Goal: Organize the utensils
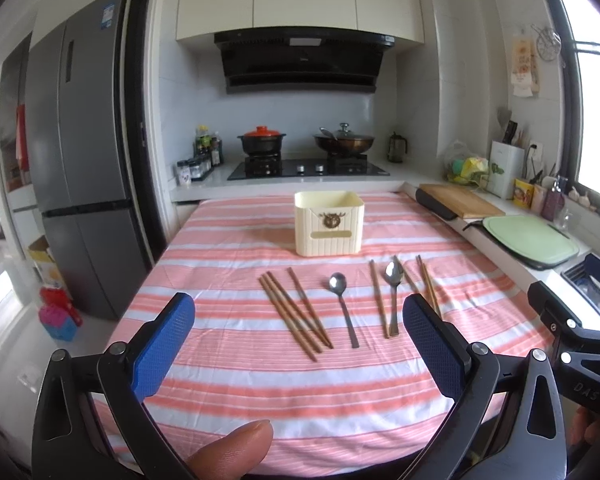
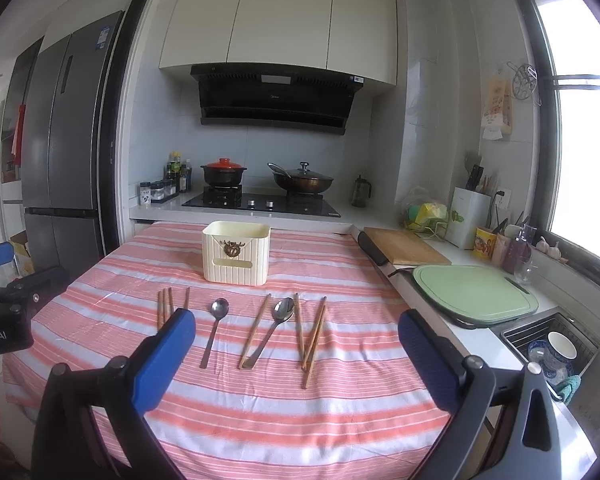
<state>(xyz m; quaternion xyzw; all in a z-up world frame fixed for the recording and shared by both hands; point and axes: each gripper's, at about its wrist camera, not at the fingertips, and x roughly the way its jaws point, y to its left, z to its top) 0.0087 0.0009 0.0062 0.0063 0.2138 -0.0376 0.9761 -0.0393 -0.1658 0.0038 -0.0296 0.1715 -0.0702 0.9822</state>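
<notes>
Kitchen setting, with a table under a pink-and-white striped cloth pushed up against the counter. Behind it, a black hob carrying a dark pot with an orange lid and a wok under a glass lid; range hood above, grey fridge at the left. Along the right-hand counter, a wooden chopping board and a green cutting mat, then a sink holding crockery.

Cream utensil holder upright near the far edge of the cloth, nothing visible inside from these angles. Lying flat in a loose row in front of it, none in the holder: a bundle of wooden chopsticks at the left, sticks touching and crossing; a metal spoon beside them, bowl pointing toward the holder; a single chopstick just beside a second spoon; further chopsticks at the right, crossing each other.

Left gripper hovering low over the near part of the cloth, blue pads spread as wide as they go, nothing between them, touching nothing. A fingertip showing at the bottom edge of that view. Right gripper likewise spread wide and empty, raised above the cloth, with the right-hand chopsticks and second spoon lying ahead between its fingers.
</notes>
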